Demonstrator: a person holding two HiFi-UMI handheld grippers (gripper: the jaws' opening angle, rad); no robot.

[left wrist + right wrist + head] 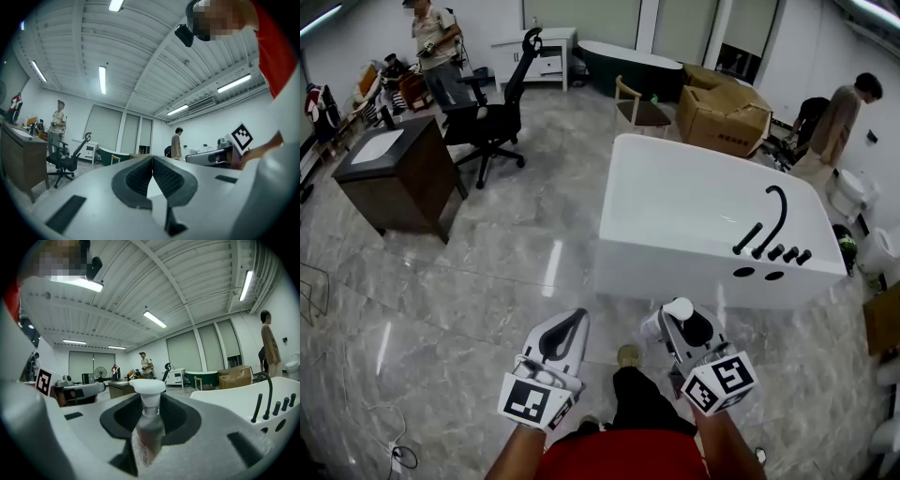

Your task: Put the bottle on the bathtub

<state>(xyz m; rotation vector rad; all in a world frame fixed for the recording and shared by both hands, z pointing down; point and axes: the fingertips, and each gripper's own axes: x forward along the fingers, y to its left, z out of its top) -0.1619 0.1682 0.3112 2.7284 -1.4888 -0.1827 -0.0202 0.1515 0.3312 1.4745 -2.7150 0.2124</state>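
Observation:
My right gripper point(675, 323) is shut on a small clear bottle point(148, 427) with a white cap point(677, 308); in the right gripper view the bottle stands upright between the dark pads point(180, 418). The white bathtub point(675, 202) lies ahead and to the right, its rim with a black faucet point(772, 220) and knobs near the right gripper. My left gripper point(563, 337) is shut with nothing in it, the pads point(161, 176) meeting in the left gripper view, and it is held low on the left, short of the tub.
Grey marble floor point(441, 281) stretches around the tub. A dark cabinet point(398, 178) and black office chair point(497, 117) stand at left, cardboard boxes point(722, 112) and a wooden chair point(639, 108) behind the tub. One person point(436, 47) stands far back, another person point(839, 117) at right.

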